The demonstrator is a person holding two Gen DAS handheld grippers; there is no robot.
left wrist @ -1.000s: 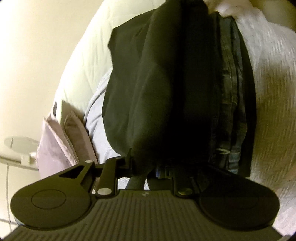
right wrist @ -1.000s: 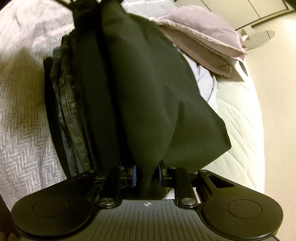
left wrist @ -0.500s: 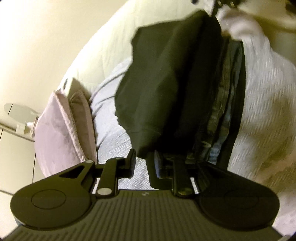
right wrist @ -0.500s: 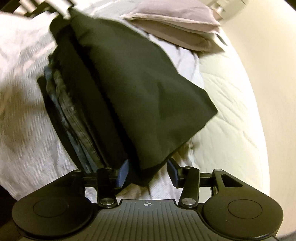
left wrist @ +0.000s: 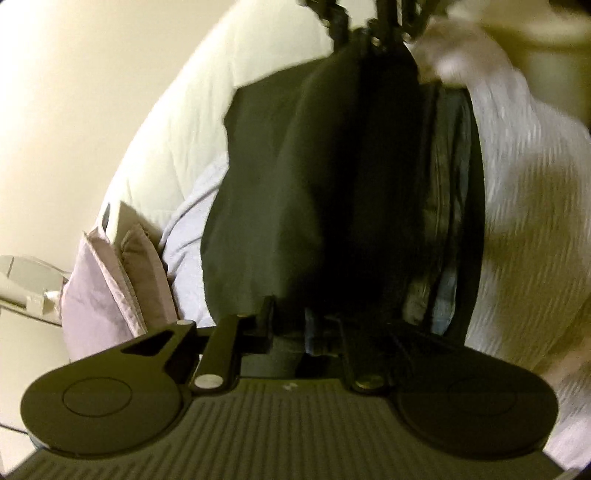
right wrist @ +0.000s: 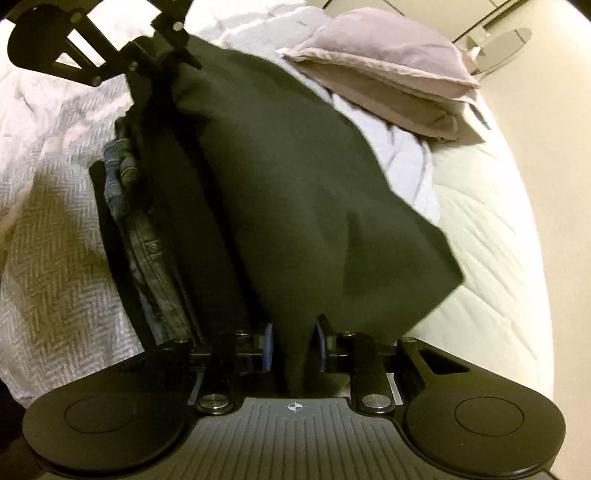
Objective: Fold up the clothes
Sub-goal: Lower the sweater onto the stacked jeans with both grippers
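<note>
A black garment [left wrist: 295, 192] [right wrist: 295, 192] hangs stretched between my two grippers above a bed. My left gripper [left wrist: 288, 325] is shut on one end of it; it also shows at the top left of the right wrist view [right wrist: 162, 48]. My right gripper [right wrist: 293, 347] is shut on the other end, with cloth bunched between the blue pads [right wrist: 267, 347]; it shows at the top of the left wrist view [left wrist: 373, 22]. Under the garment lies a stack of folded clothes with blue jeans [right wrist: 147, 258] [left wrist: 443, 229].
The bed has a white herringbone blanket [right wrist: 48, 229] [left wrist: 535, 206] and a cream quilted mattress [right wrist: 491, 236] [left wrist: 207, 110]. Two mauve pillows [right wrist: 384, 77] [left wrist: 107, 280] lie at its head. A round white side table [right wrist: 506, 40] stands beyond them.
Half a second ago both grippers stood open with the garment lying loose. Now both have shut on its ends and it hangs taut between them again.
</note>
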